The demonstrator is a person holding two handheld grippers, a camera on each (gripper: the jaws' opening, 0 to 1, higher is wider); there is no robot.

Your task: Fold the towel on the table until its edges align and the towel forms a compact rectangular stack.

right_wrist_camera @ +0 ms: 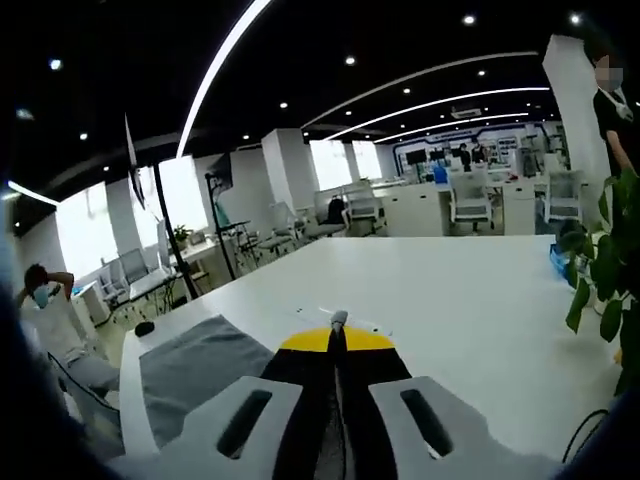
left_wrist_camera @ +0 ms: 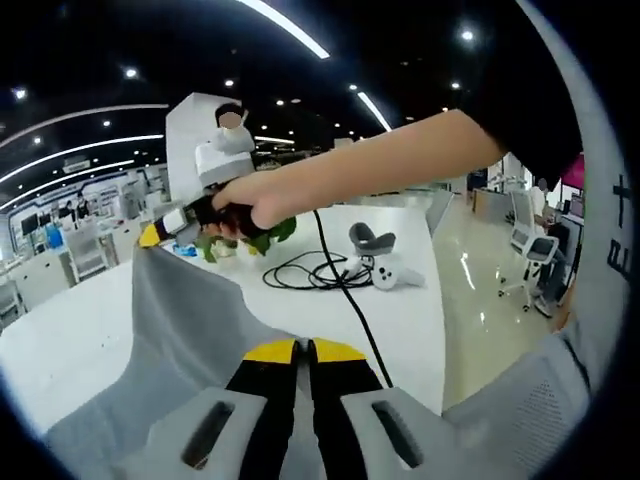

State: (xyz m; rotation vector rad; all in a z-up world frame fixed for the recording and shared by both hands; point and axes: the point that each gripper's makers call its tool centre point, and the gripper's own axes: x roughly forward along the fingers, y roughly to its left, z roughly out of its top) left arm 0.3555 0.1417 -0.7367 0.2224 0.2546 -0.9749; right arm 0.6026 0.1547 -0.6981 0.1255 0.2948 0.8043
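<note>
Your left gripper [left_wrist_camera: 302, 352] has its jaws pinched together on the grey towel [left_wrist_camera: 190, 330], which rises from the white table [left_wrist_camera: 400, 310]. Your right hand [left_wrist_camera: 258, 203] reaches across, and your right gripper [right_wrist_camera: 338, 328], jaws also clamped on towel cloth, lifts a corner above the table's far edge.
</note>
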